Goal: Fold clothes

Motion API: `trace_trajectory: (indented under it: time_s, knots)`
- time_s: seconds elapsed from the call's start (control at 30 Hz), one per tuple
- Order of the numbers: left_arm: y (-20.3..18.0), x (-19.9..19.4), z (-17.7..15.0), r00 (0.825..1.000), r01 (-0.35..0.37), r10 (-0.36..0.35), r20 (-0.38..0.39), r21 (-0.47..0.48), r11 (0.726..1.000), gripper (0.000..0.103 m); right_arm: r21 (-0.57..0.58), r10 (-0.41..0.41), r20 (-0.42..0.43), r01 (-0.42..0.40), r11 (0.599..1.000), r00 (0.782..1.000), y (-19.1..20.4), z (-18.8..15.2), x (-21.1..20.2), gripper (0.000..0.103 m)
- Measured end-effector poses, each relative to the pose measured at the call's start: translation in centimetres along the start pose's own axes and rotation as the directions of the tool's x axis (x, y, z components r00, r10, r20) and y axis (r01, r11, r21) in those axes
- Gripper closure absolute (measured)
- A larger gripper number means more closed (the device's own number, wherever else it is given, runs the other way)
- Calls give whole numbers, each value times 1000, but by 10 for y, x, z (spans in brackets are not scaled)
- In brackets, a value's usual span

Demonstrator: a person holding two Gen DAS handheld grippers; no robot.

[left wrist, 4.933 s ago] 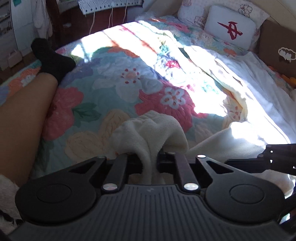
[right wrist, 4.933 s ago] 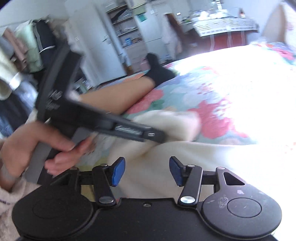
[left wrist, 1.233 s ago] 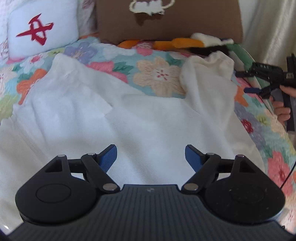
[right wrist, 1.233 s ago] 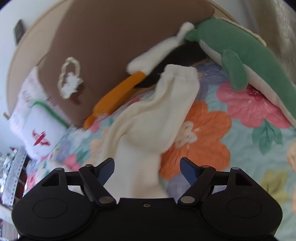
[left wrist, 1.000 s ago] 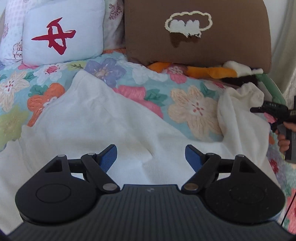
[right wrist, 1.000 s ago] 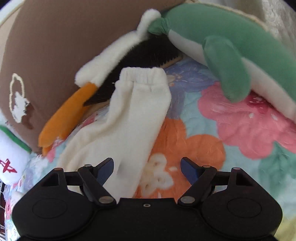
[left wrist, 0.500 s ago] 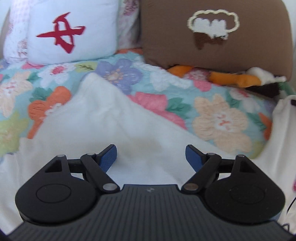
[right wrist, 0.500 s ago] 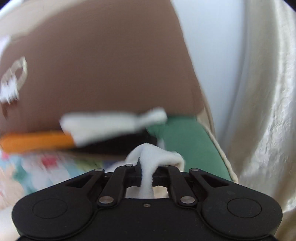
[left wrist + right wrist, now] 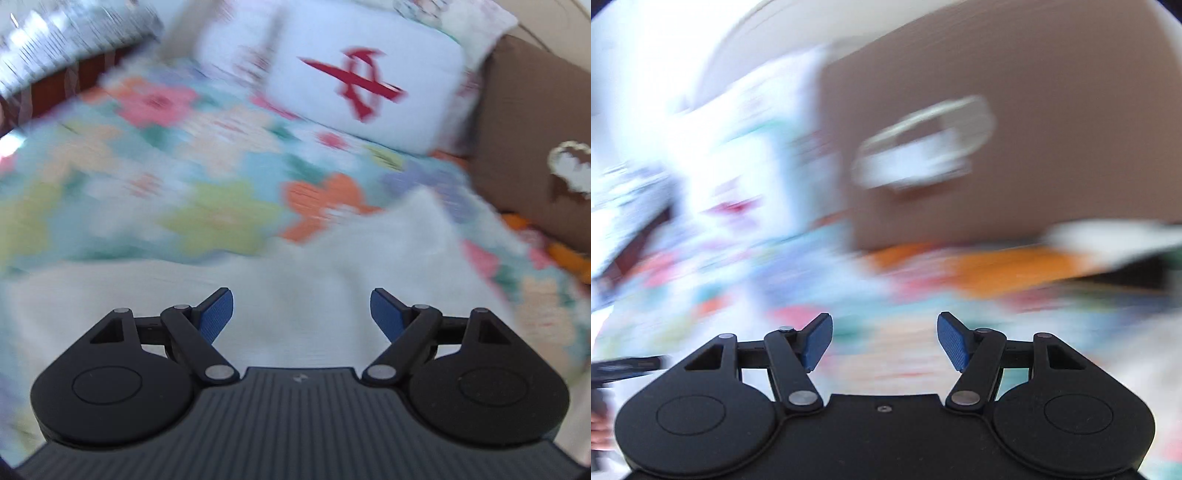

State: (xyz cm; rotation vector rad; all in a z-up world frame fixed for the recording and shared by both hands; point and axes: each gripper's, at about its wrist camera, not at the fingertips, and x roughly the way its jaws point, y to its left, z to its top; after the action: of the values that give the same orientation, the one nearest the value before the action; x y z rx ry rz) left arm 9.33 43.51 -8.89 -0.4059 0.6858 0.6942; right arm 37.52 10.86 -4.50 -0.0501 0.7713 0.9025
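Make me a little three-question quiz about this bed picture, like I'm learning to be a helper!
1. True or false: the left gripper is squeezing the white garment.
2. What colour is the mark on the white pillow? A) green B) red C) black
3. Fill in: the cushion to the right of the white pillow is ____.

Key:
1. False. Its fingers are spread wide with nothing between them; the garment lies on the quilt beyond.
2. B, red.
3. Brown. The right gripper faces it too, fingers also open, though that view is badly blurred.
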Motion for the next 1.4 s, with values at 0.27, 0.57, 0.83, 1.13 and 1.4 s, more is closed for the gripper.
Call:
trace_trajectory:
  time_s: [0.27, 0.57, 0.83, 1.13, 1.4]
  knots:
    - [172, -20, -36, 996, -16, -2, -94, -190, 982, 8, -377, 6, -152, -64, 924, 988, 111, 19, 180, 34]
    - [220, 49, -59, 972, 213, -230, -43, -236, 948, 0, -255, 103, -254, -170, 952, 962, 106, -2, 238, 38]
    - [156, 0, -31, 973, 50, -58, 222, 44, 998, 94, -330, 38, 132, 8, 944, 990, 128, 22, 163, 93]
    - [140, 63, -30, 991, -131, 132, -5, 106, 986, 63, -258, -153, -5, 147, 955, 988, 98, 2, 220, 57]
    - [104, -7, -41, 990, -140, 140, 12, 195, 971, 29, -121, -38, 69, 46, 992, 997, 96, -5, 119, 40]
